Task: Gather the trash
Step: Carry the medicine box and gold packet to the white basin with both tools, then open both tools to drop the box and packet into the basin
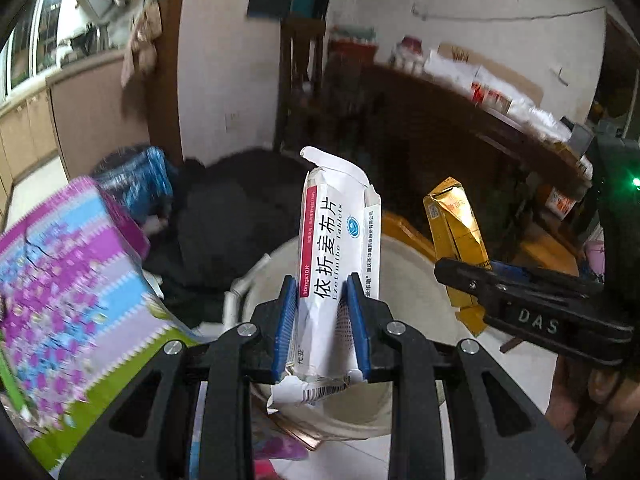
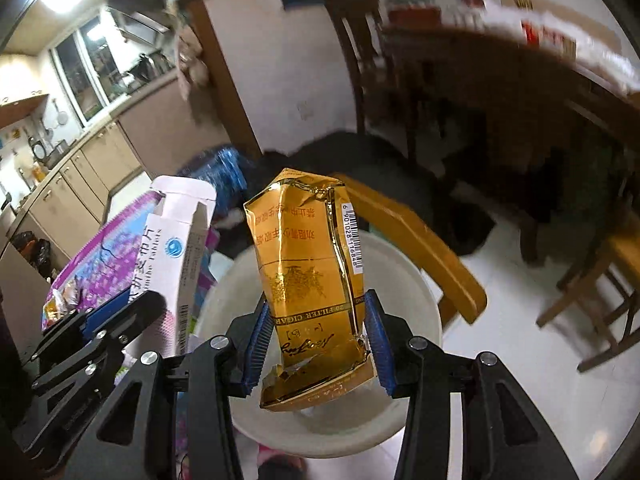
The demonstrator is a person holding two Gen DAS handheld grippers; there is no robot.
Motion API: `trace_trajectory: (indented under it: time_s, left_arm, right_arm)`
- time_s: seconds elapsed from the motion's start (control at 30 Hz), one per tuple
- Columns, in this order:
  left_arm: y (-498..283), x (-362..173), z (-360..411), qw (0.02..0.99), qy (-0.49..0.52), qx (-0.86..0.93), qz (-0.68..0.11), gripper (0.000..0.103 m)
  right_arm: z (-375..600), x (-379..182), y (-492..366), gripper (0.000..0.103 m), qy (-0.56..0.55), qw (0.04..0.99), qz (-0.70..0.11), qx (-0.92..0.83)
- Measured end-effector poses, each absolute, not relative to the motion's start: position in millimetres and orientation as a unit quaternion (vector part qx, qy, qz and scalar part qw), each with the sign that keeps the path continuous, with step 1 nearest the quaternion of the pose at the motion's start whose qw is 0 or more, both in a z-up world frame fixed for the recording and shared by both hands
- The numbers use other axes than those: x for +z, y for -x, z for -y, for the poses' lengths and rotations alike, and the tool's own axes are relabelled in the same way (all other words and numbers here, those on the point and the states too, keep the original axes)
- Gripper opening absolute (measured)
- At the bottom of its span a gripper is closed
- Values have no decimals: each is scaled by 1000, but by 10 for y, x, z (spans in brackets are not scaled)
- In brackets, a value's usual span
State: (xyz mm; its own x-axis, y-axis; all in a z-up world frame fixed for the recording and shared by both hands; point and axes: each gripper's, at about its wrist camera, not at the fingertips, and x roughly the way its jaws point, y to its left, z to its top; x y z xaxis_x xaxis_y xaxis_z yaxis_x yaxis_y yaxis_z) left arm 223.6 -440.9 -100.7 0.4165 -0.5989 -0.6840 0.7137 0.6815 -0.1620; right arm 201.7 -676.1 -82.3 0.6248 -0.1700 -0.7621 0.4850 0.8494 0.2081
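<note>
Above the white bin (image 2: pixel 420 292), both tilt down: left jaws grip the tablet box (image 1: pixel 332 264), right jaws the gold pack (image 2: pixel 312 280).

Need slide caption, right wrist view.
Right gripper holds a crumpled gold cigarette pack above the white bin.

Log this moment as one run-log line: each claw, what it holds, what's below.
left claw: white tablet box | right claw: gold cigarette pack | below: white bin
</note>
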Motion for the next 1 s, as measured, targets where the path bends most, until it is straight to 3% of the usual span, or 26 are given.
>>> trace_trajectory:
  time_s: [0.37, 0.7, 0.77, 1.0]
  left_arm:
    - [-2354, -1515, 4622, 823, -101, -369, -420, 26]
    - [-2349, -1608, 4684, 819, -110, -365, -428, 31]
    - [-2351, -1610, 4685, 820, -108, -363, -429, 40]
    - [-2354, -1610, 4651, 820, -106, -361, -430, 40]
  right_arm:
    - [6710, -1643, -2080, 47, -222, 853, -433, -189]
    - [6635, -1771, -2130, 52, -225, 851, -435, -190]
    - [6656, -1762, -2114, 54, -224, 852, -433, -190]
    - [6631, -1743, -2078, 55, -226, 856, -424, -190]
